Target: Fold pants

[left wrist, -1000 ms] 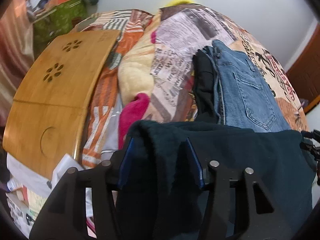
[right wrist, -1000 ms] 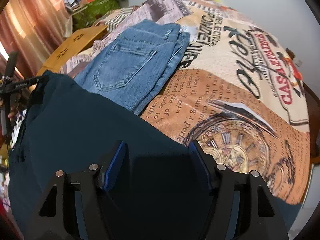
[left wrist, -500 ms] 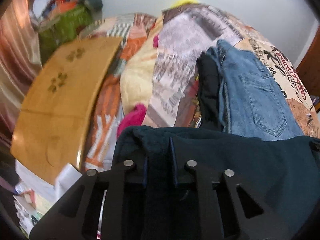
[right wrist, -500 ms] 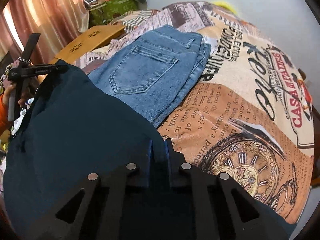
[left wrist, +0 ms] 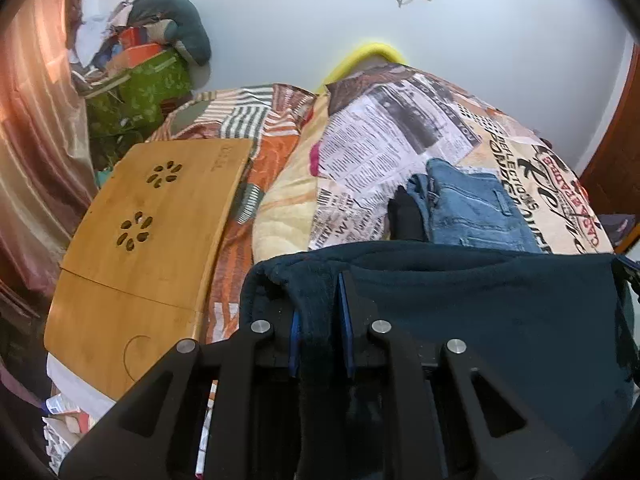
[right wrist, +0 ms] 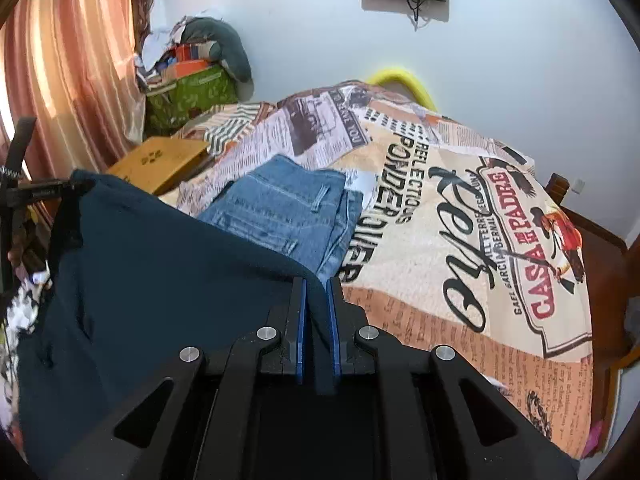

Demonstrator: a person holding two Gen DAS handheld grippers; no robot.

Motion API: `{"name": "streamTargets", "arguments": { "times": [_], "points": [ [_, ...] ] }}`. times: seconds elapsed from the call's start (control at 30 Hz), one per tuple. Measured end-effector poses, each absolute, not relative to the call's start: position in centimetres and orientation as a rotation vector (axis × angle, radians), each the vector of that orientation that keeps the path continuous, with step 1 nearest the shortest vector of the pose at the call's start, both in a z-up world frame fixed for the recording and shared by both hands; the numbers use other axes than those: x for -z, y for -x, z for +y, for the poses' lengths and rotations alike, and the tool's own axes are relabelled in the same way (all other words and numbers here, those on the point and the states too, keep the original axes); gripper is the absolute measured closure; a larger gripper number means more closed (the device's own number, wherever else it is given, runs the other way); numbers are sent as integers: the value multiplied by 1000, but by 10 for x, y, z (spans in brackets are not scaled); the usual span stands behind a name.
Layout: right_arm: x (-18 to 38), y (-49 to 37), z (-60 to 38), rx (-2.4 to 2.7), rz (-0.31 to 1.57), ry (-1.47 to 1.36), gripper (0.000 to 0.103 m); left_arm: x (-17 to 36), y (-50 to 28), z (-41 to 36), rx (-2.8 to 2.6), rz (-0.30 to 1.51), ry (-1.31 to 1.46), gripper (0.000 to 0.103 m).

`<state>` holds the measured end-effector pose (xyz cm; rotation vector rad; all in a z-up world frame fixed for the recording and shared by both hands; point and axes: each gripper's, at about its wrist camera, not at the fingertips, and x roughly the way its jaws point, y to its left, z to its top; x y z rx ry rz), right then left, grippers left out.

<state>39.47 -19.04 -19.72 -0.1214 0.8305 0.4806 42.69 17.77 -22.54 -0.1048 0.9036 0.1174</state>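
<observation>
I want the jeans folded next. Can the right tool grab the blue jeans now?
Probably not yet. The right tool is shut on the dark pants, so its fingers are full. The blue jeans lie on the bed just ahead, partly covered by the pants.

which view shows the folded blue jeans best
The right wrist view: the folded blue jeans lie in mid-frame with the waistband, belt loop and stitching clear, their near edge hidden by the dark teal pants. In the left wrist view the jeans appear smaller, partly hidden behind those pants.
</observation>
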Motion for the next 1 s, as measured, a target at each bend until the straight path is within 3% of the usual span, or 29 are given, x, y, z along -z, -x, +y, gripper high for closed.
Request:
{"name": "streamTargets", "arguments": {
  "times": [0.63, 1.0],
  "points": [
    [136, -280, -212, -556, 811, -19, 94, 164, -308, 164, 23, 843, 128, 87],
    [137, -210, -213, -554, 834, -48, 94, 171, -239, 171, 57, 860, 96, 87]
  ]
}}
